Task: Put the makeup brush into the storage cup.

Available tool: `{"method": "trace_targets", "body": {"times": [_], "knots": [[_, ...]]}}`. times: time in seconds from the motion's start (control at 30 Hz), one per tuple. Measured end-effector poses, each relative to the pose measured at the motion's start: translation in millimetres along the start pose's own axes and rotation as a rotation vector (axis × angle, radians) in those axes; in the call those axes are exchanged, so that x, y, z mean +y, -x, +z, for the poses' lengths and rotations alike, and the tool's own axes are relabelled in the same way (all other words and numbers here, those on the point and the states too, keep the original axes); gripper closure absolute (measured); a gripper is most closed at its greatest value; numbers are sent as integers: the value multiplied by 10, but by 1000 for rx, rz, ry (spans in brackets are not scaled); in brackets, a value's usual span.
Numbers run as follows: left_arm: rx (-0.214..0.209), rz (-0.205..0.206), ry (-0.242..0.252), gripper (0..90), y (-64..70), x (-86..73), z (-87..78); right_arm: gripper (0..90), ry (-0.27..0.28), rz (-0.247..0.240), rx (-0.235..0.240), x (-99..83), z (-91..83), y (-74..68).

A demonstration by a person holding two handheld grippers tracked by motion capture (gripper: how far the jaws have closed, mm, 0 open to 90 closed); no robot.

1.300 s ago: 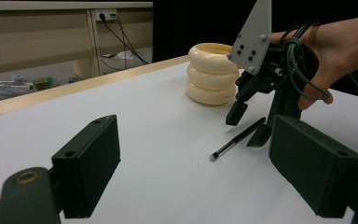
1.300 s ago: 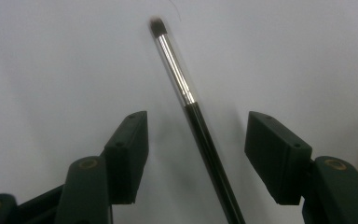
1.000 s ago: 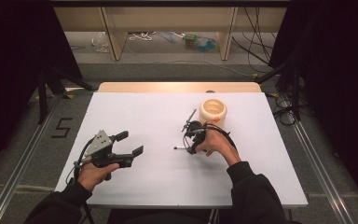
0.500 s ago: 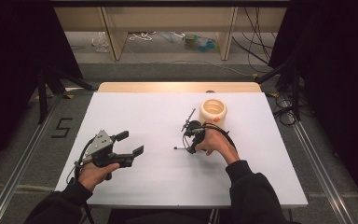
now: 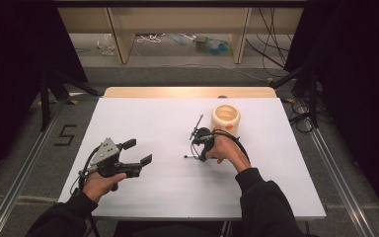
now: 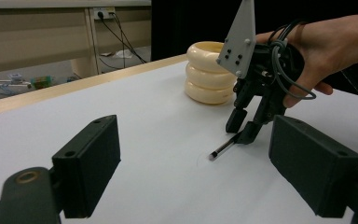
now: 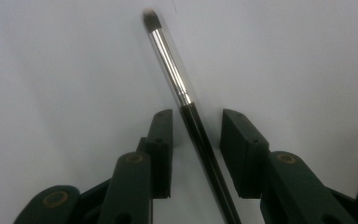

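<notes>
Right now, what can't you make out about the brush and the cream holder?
- Brush: its handle end is cut off by the bottom edge of the right gripper view.
- Right gripper: jaws flank the handle with gaps; any contact is unclear.
- Cream ribbed holder: its inside is too small in the high view.

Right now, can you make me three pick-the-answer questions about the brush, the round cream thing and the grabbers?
1. Where does the brush lie?
A. between the right gripper's jaws
B. inside the holder
C. on the floor

2. What colour is the ringed holder?
A. blue
B. cream
C. red

3. How is the left gripper?
A. shut on the brush
B. open, holding nothing
C. shut on the holder

Answers: 1 A, its handle runs between those jaws with gaps either side; 2 B, pale cream rings; 3 B, jaws wide apart over bare table.
</notes>
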State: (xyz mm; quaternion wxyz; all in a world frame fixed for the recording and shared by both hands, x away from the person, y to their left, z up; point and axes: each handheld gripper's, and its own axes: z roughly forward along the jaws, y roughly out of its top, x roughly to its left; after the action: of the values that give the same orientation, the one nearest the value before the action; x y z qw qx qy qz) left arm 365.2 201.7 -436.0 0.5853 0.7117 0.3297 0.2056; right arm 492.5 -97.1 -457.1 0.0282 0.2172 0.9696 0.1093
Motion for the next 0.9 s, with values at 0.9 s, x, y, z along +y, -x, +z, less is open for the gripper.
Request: {"method": "trace_targets", "body": {"times": [0.9], "knots": [[-5, 7, -2, 164, 3, 0, 1, 813, -53, -42, 15, 64, 0, -39]]}}
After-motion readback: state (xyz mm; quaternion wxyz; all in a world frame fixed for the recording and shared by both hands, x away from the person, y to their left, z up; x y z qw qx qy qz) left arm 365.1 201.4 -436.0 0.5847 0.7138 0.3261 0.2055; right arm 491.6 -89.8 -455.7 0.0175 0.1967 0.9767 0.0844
